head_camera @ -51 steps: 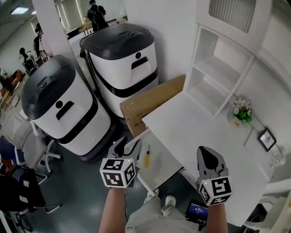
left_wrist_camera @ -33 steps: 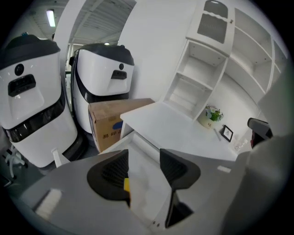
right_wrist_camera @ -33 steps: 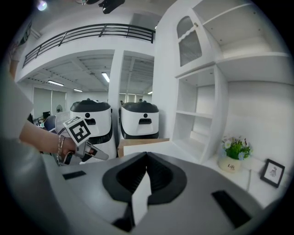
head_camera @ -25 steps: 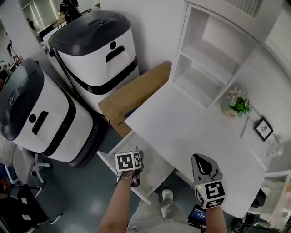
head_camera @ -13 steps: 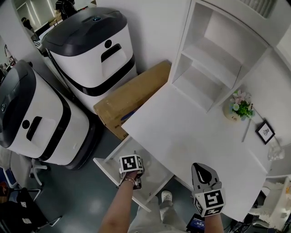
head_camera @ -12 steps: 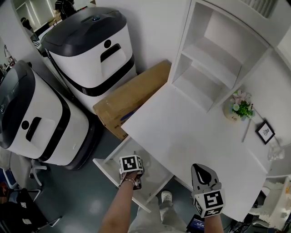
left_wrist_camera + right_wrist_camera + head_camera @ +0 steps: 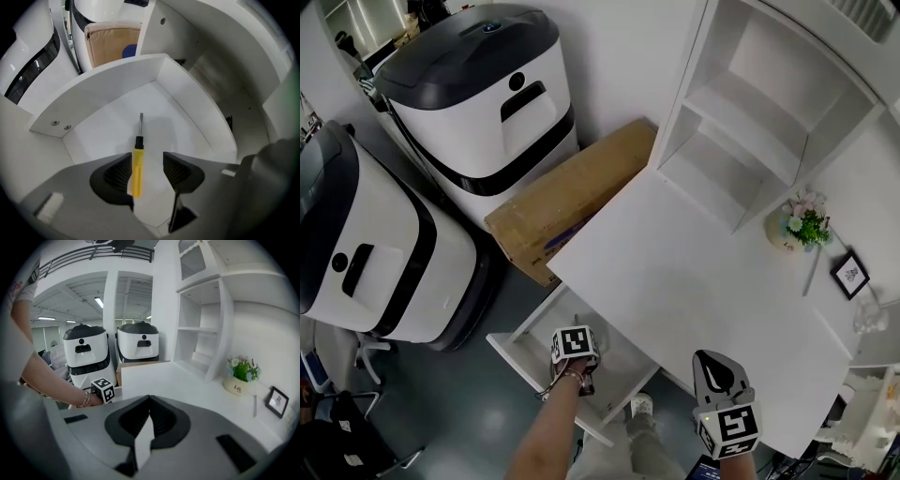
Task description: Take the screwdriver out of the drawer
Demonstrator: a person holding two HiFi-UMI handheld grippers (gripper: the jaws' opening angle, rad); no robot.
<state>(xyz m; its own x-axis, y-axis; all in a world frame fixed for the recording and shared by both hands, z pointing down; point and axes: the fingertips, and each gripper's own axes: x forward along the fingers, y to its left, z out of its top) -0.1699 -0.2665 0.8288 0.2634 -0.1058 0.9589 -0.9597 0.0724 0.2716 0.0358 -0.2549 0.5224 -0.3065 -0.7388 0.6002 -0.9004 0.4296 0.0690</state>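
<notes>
A screwdriver [image 7: 137, 166] with a yellow handle and a thin metal shaft lies on the floor of the open white drawer [image 7: 108, 82], tip pointing away from me. My left gripper [image 7: 146, 169] is down inside the drawer and open. The handle lies between its jaws, close to the left pad, with a gap on the right side. From the head view the left gripper [image 7: 576, 354] hangs over the drawer [image 7: 514, 344] and hides the screwdriver. My right gripper [image 7: 713, 361] floats at the desk's front edge, shut and empty [image 7: 149, 404].
The white desk [image 7: 694, 281] tops the drawer and carries a shelf unit [image 7: 759, 112], a flower pot [image 7: 797, 230] and a small picture frame [image 7: 850, 274]. A cardboard box [image 7: 562, 202] and two white-and-black machines [image 7: 497, 84] [image 7: 356, 234] stand left of the desk.
Since two seconds ago my left gripper has dropped from above the drawer's front into the drawer, over the screwdriver. The right gripper has stayed shut near the desk edge.
</notes>
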